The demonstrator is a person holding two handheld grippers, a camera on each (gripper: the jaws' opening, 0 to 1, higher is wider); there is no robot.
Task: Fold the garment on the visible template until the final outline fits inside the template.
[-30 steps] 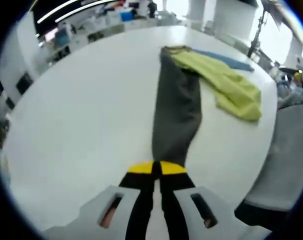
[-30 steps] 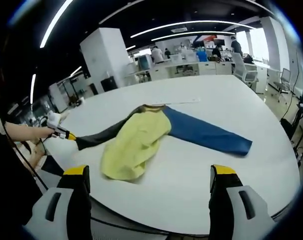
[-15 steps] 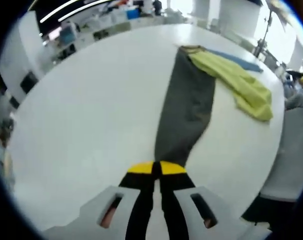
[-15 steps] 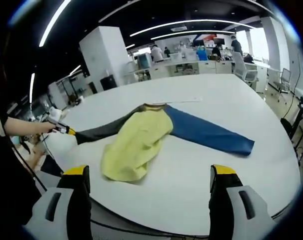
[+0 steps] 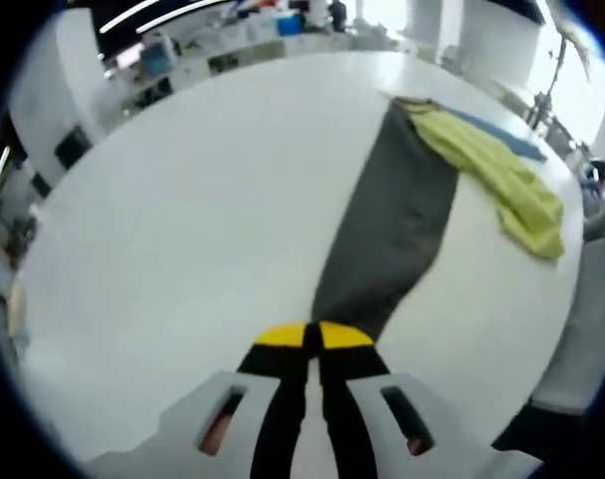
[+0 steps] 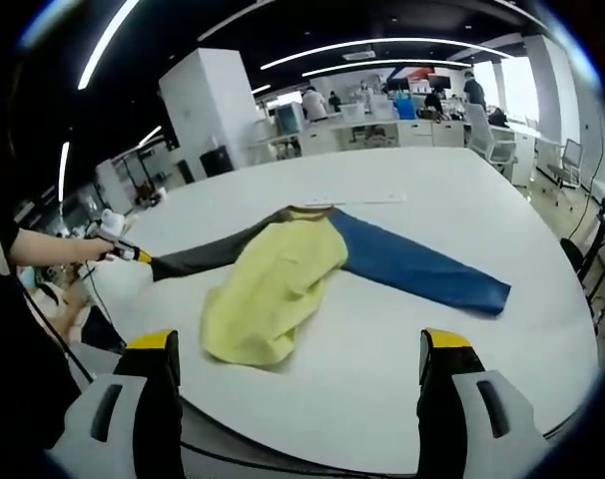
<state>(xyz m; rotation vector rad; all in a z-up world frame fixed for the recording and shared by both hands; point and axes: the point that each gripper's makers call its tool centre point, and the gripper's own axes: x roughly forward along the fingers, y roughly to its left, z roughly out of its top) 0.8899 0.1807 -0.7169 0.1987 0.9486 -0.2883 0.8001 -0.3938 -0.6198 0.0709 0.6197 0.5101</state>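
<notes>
A long-sleeved garment lies on a round white table (image 6: 402,359). Its yellow body (image 6: 268,289) is bunched in the middle, a blue sleeve (image 6: 422,271) runs out to the right and a dark grey sleeve (image 6: 208,256) to the left. In the left gripper view the grey sleeve (image 5: 392,225) stretches away from my left gripper (image 5: 313,337), which is shut on its cuff; the yellow body (image 5: 492,175) lies far right. In the right gripper view the left gripper (image 6: 133,253) shows at the sleeve's end. My right gripper (image 6: 298,369) hangs open over the near table edge, holding nothing.
A person's arm and hand (image 6: 53,249) hold the left gripper at the table's left edge. Office desks, chairs and people (image 6: 382,105) stand far behind the table. A white strip (image 6: 367,202) lies on the table beyond the collar.
The left gripper has pulled the grey sleeve cuff outward, stretching the sleeve straighter and flatter. The garment has shifted slightly on the table. The right gripper has stayed in place.
</notes>
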